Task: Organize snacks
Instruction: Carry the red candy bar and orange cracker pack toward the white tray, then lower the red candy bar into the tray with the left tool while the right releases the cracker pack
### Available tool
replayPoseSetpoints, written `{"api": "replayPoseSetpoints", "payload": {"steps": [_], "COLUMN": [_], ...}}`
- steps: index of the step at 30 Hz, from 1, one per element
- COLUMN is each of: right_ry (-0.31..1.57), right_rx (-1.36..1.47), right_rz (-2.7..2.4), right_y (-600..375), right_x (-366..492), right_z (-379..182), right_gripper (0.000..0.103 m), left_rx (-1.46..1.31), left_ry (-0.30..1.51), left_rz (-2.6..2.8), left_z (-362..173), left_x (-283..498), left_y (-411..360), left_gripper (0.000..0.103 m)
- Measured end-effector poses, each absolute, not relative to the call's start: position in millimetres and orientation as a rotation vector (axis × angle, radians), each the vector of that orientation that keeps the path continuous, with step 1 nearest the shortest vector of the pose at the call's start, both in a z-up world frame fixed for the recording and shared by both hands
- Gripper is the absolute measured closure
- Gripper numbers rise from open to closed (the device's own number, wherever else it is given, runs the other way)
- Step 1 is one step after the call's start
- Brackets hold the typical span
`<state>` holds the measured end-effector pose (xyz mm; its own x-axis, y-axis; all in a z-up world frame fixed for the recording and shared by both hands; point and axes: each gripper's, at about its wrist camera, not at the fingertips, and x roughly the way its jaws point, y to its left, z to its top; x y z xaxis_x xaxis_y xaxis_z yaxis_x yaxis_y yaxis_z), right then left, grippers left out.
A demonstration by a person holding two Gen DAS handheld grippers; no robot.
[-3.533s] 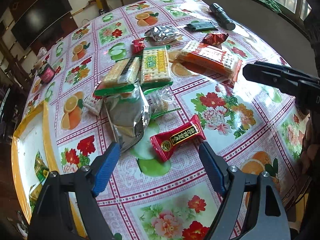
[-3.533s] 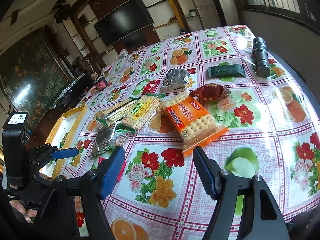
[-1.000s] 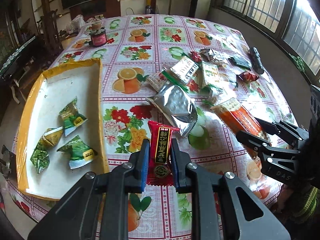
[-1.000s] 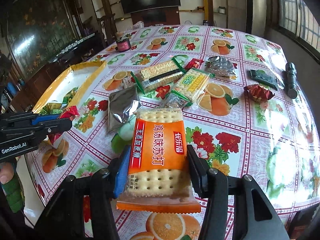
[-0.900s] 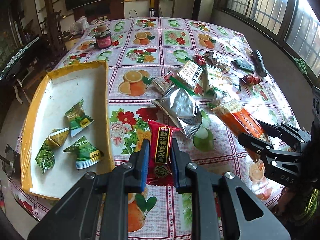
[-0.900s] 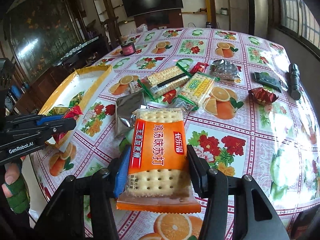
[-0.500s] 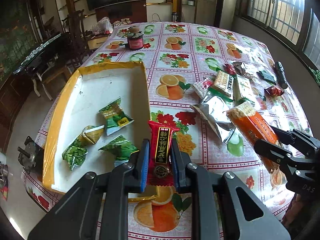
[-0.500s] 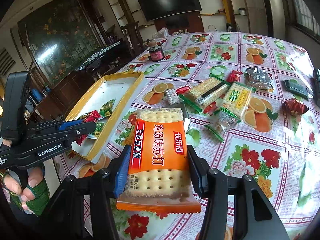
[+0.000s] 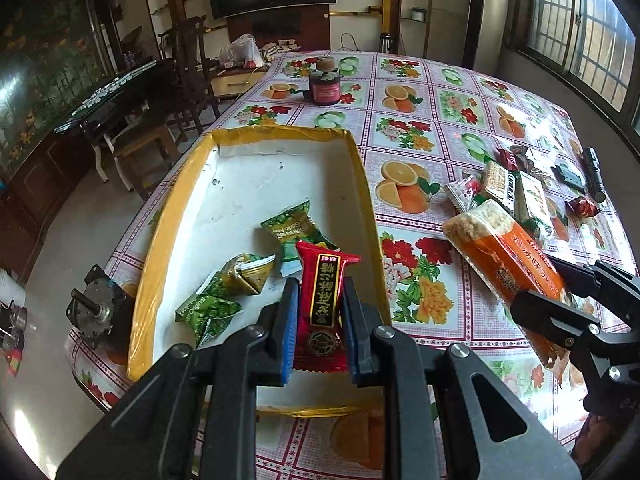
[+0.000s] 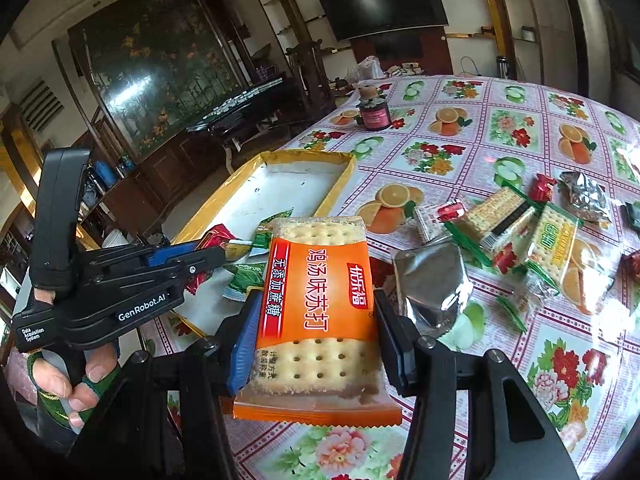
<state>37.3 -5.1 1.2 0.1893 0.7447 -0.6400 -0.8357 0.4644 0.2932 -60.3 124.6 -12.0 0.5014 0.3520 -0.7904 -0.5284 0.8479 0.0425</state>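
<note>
Left wrist view: left tool [image 9: 318, 312] clamps red candy packet [image 9: 322, 294], poised over tray [image 9: 362, 184] just ahead, ready for release.
Right wrist view: right tool [image 10: 316, 334] grips orange cracker pack [image 10: 320, 308]; tray [image 10: 340, 186] ahead-left.

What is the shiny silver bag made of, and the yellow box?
The crumpled silver bag looks like metallised foil film: mirror-like, with sharp creases catching light. The shallow box with yellow rim looks like white foam or painted card edged in glossy yellow tape; its white floor is matte and pitted, so I can't say which.
</note>
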Motion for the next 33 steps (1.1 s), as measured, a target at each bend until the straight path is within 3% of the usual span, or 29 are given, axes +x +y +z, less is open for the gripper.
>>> {"api": "replayPoseSetpoints", "payload": {"steps": [33], "right_ry": [0.871], "right_rx": [-0.246], "right_rz": [1.23], "right_y": [130.2], "right_x": [45.9], "right_z": [-20.9], "right_gripper": [0.05], "left_rx": [-0.307], "left_ry": [0.948], "left_rz": [0.588], "left_z": [-43.5], "left_x": [-72.3], "left_y": [182.9], "left_gripper": [0.081]}}
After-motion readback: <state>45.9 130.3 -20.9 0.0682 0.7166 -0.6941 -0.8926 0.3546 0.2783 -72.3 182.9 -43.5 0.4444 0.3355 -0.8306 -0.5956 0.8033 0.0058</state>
